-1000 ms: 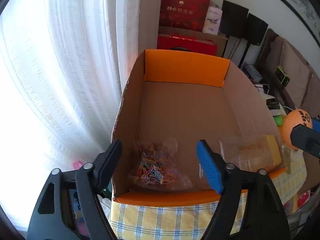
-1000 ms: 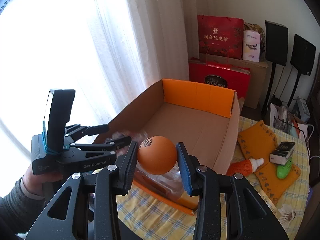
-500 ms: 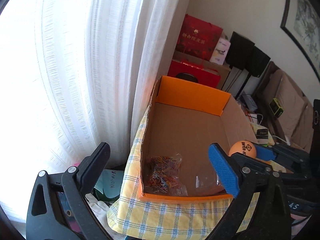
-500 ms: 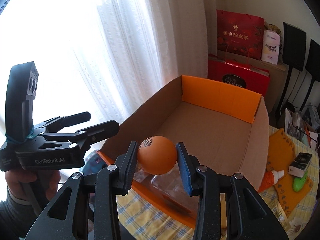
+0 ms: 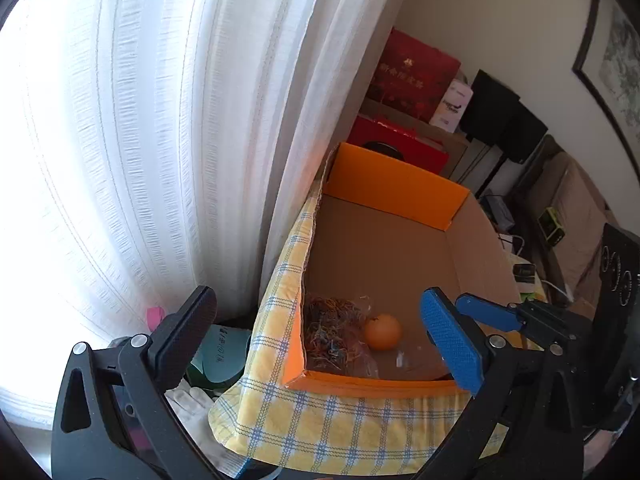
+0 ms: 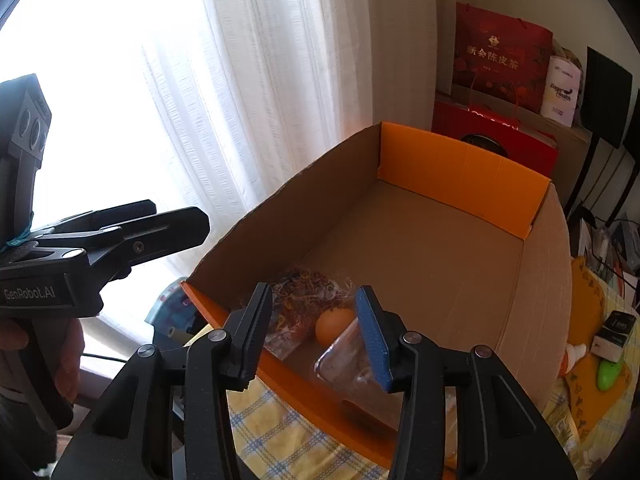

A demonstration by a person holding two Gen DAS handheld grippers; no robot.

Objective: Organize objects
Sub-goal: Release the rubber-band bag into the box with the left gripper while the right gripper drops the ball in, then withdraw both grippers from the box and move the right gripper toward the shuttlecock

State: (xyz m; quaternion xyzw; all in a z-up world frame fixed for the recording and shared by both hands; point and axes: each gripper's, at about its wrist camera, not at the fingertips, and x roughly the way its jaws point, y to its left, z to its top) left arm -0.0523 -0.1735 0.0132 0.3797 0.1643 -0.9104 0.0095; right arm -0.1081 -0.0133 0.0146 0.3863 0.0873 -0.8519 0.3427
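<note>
Right wrist view: orange ball (image 6: 334, 326) lies released in cardboard box (image 6: 540, 280), beside bag of rubber bands (image 6: 298, 300). Right hand-held gripper (image 6: 316, 320) jaws just parted, empty. Left hand-held gripper (image 5: 316, 328) wide, empty. Next, likely: fetch another counter (image 6: 276, 432) item.

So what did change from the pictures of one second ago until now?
The right gripper let go of the orange ball; its jaws have just been opening, and the ball now lies in the cardboard box beside the bag of rubber bands. The left gripper opened wider, empty. Box and bag stayed.
</note>
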